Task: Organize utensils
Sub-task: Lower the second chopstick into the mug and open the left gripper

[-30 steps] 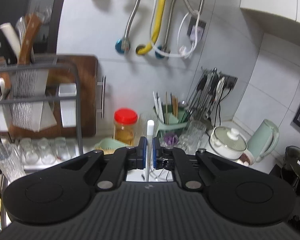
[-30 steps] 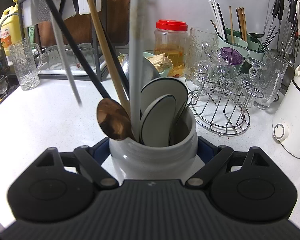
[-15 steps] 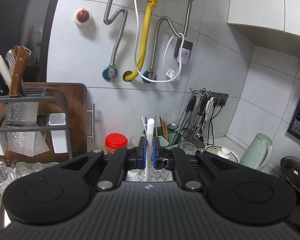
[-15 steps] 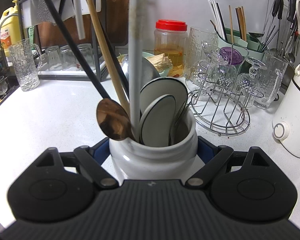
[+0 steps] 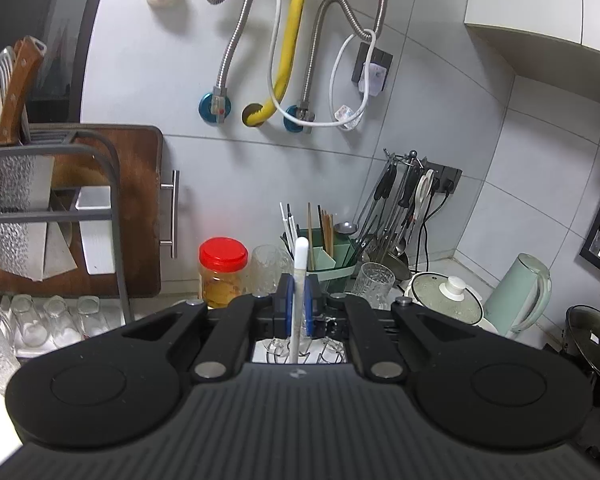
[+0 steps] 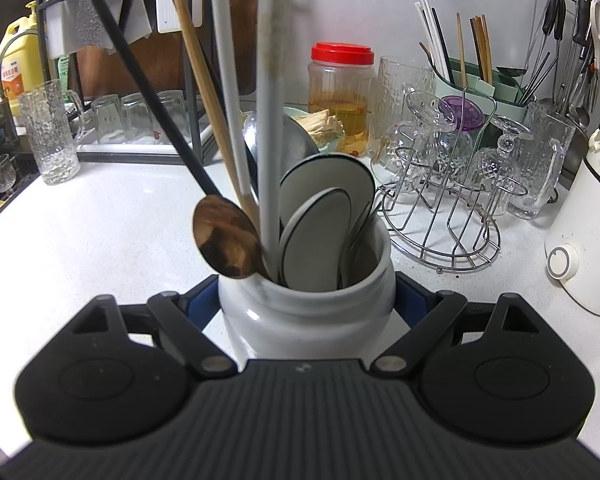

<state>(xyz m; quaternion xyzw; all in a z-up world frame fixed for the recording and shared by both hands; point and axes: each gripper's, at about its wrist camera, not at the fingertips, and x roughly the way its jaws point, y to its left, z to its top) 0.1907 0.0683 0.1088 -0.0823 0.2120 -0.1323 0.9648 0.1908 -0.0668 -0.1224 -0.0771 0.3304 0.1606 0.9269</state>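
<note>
We judged the step best done by keeping the white utensil [image 5: 299, 300] upright and carrying it slowly toward the green caddy [image 5: 332, 268] at the wall. Our left gripper [image 5: 297, 312] was nearly shut, pinching that handle. Our right gripper [image 6: 306, 300] clasped the white crock [image 6: 304, 316] of spoons standing on the desk [image 6: 100, 208].
</note>
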